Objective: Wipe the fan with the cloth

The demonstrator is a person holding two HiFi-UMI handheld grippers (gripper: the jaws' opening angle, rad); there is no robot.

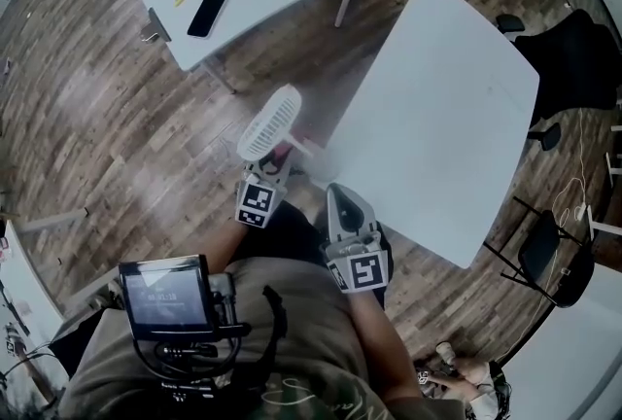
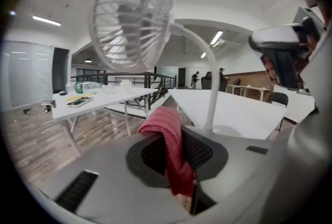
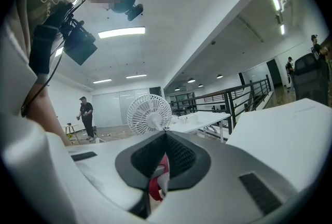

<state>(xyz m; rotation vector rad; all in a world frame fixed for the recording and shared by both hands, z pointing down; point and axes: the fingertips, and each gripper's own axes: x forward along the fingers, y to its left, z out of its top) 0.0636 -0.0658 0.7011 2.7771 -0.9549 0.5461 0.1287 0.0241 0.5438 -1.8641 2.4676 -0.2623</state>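
Head view gives us the largest thing first: the big white bench (image 1: pixel 437 97) running across the right of the picture above a wooden floor (image 1: pixel 107 117). Next in size is the white fan (image 1: pixel 271 122). Its round grille sits off the bench's near corner, over the floor, and its thin stem bends back toward that edge; how it is fixed there we cannot tell. Just below the grille is the left gripper (image 1: pixel 270 170), and beside it, nearer the bench, the right gripper (image 1: pixel 340 196). Smallest is the red cloth (image 2: pixel 168 129). In the left gripper view it lies between the left jaws, which are clenched on it, with one fold standing above them and the rest hanging into the gap. There the grille rises above the cloth with clear air between them, so we see no contact. In the right gripper view the right jaws are pressed together; a scrap of red shows low in their gap, and we cannot tell whether it is cloth. We judge the wiping not yet begun, or barely so: the cloth is in hand and the fan is close, but the grille and stem are all left to rub.
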